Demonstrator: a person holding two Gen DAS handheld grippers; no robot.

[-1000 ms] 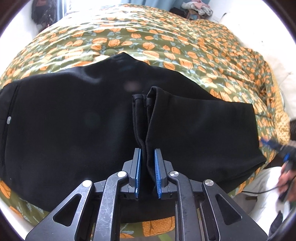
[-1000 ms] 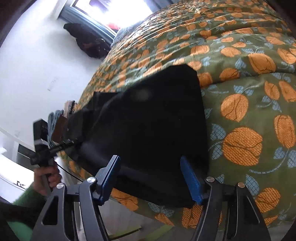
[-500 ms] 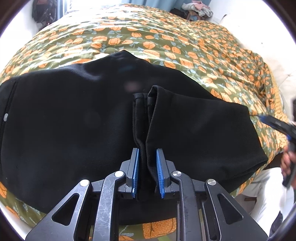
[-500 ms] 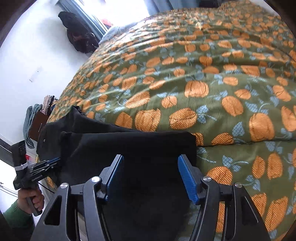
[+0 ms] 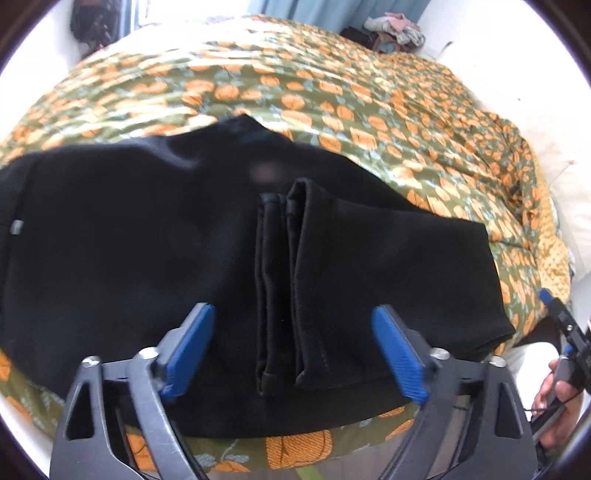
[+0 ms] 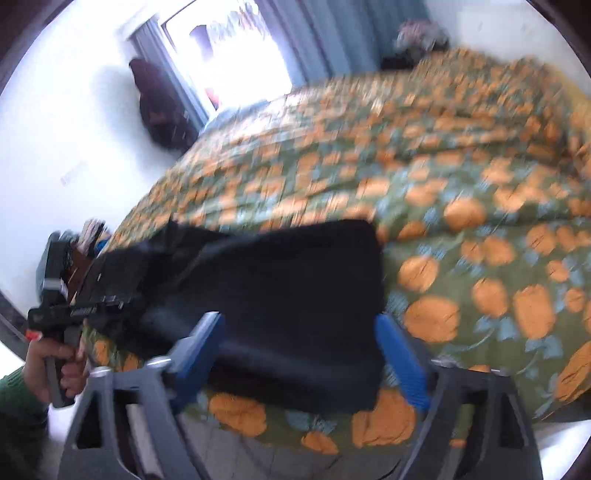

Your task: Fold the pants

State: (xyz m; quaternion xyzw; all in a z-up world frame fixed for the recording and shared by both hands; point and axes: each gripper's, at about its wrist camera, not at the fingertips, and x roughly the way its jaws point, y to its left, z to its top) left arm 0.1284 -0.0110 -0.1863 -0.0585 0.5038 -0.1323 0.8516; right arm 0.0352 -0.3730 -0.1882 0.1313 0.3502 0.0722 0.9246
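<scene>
The black pants [image 5: 129,243] lie folded on the bed, near its front edge. The hem ends [image 5: 284,295] stand up as a bunched ridge on top of the fold. My left gripper [image 5: 293,350] is open, its blue pads apart on either side of that ridge and touching nothing. In the right wrist view the pants [image 6: 295,288] show as a flat black rectangle, blurred. My right gripper [image 6: 303,354] is open and empty just in front of the pants' near edge. The left gripper [image 6: 70,310] shows there at far left, held in a hand.
The bed is covered by an olive quilt with orange flowers [image 5: 332,96]. A pile of clothes [image 5: 391,29] sits at the far side. A bright window [image 6: 236,48] and a dark hanging garment [image 6: 159,107] are by the white wall. The right gripper shows at the left wrist view's edge [image 5: 561,325].
My left gripper has opened and let go of the bunched hems, which stay on the fold. My right gripper stayed open and swung quickly, so its view is blurred.
</scene>
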